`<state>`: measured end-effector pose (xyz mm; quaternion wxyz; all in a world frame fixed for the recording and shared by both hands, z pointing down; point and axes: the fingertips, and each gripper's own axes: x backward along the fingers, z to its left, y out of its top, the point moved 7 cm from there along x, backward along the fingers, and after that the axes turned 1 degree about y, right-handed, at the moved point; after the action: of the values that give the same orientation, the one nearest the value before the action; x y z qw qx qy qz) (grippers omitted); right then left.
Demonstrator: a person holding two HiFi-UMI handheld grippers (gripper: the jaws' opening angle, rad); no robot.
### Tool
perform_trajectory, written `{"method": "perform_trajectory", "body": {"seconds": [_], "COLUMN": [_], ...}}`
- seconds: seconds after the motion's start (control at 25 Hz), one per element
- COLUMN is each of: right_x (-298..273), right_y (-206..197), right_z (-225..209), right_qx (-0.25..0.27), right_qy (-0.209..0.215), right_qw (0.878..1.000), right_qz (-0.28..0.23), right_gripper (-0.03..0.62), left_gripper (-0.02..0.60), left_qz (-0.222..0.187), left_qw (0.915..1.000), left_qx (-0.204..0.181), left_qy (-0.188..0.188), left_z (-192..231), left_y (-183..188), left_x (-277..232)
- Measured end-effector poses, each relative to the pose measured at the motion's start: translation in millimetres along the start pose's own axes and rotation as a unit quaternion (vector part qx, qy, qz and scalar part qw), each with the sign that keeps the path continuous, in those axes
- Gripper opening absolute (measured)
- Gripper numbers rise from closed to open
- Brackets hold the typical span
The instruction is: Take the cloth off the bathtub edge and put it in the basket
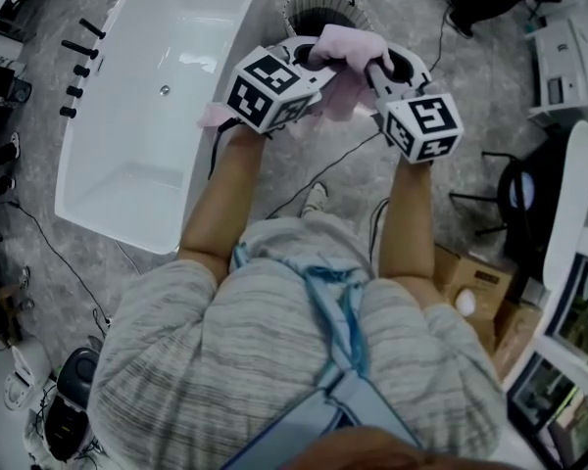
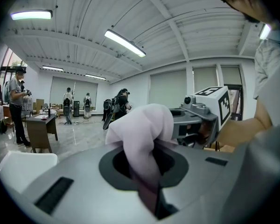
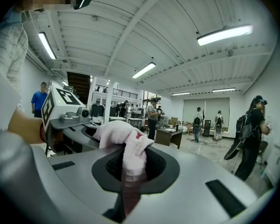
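A pale pink cloth (image 1: 348, 52) is bunched between my two grippers, held up in the air in front of the person's chest. A corner of it hangs down at the left beside the left arm. My left gripper (image 1: 318, 62) is shut on the cloth (image 2: 140, 129), which rises out of its closed jaws (image 2: 151, 195). My right gripper (image 1: 372, 67) is also shut on the cloth (image 3: 123, 134), pinched in its jaw slit (image 3: 128, 195). The round wire basket (image 1: 318, 8) stands on the floor just beyond the grippers. The white bathtub (image 1: 108, 164) lies to the left.
Black tap fittings (image 1: 78, 67) stand along the tub's left side. Cables run over the grey floor. Cardboard boxes (image 1: 475, 292) and a black stool (image 1: 519, 194) are at the right. Both gripper views point up and out into a hall where several people stand.
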<state>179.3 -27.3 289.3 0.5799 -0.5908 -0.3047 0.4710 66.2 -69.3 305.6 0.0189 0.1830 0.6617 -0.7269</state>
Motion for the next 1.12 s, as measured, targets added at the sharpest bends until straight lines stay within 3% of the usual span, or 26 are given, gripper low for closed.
{"method": "perform_trajectory", "body": {"seconds": [0.2,0.52,0.88,1.12], "right_x": [-20,2,-4,-30], "right_y": [8,2,6,8], "right_z": [-24,-87,-110,-125], "right_qx": [0.001,0.011,0.011,0.015], "right_qy": [0.003,0.014,0.011,0.005], "right_qw": [1.0,1.0,1.0,1.0], "right_qz": [-0.002,-0.016,-0.027,-0.019], "right_gripper": [0.025,0.026,0.026,0.026], "left_gripper": [0.038,0.038,0.038,0.038], "left_qz": [-0.01,-0.022,-0.034,-0.04], "left_qw": [0.9999,0.9997,0.9994,0.9992], "left_qx": [0.008,0.007,0.004,0.004], "left_qy": [0.0,0.012,0.009,-0.001], "left_z": [24,9,19,49], "left_y": [13,37,49,50], "left_x": [-17,-77,-95,-107]}}
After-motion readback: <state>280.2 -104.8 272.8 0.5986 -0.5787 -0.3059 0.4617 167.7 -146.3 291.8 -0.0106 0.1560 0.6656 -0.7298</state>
